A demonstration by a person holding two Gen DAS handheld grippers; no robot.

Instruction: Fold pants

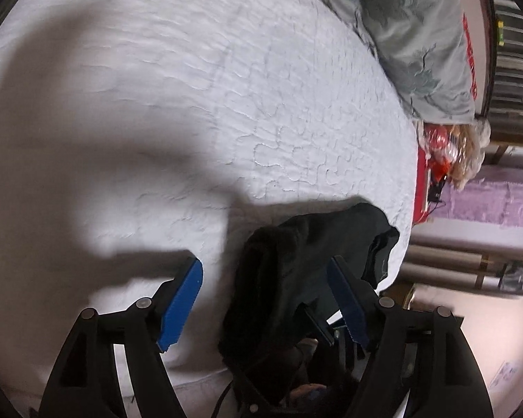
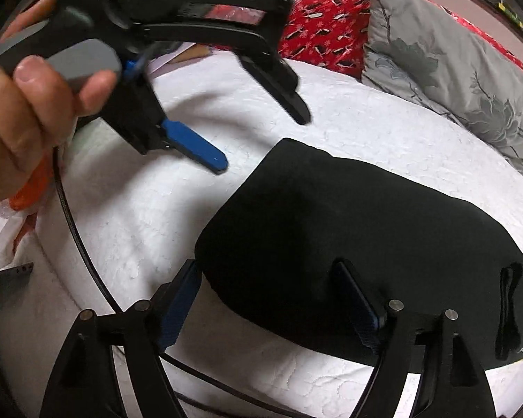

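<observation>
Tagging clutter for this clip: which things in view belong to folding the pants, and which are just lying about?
Part of the job:
- black pants, lying in a compact bundle on the white quilt
- left hand-held gripper, open, empty
- right hand-held gripper, open over the pants' near edge

Just lying about:
- grey floral pillow
- red patterned fabric
- plastic-wrapped items

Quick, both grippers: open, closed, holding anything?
Left gripper: open, holding nothing, above the pants.
Right gripper: open, holding nothing, fingers over the pants' near edge.
</observation>
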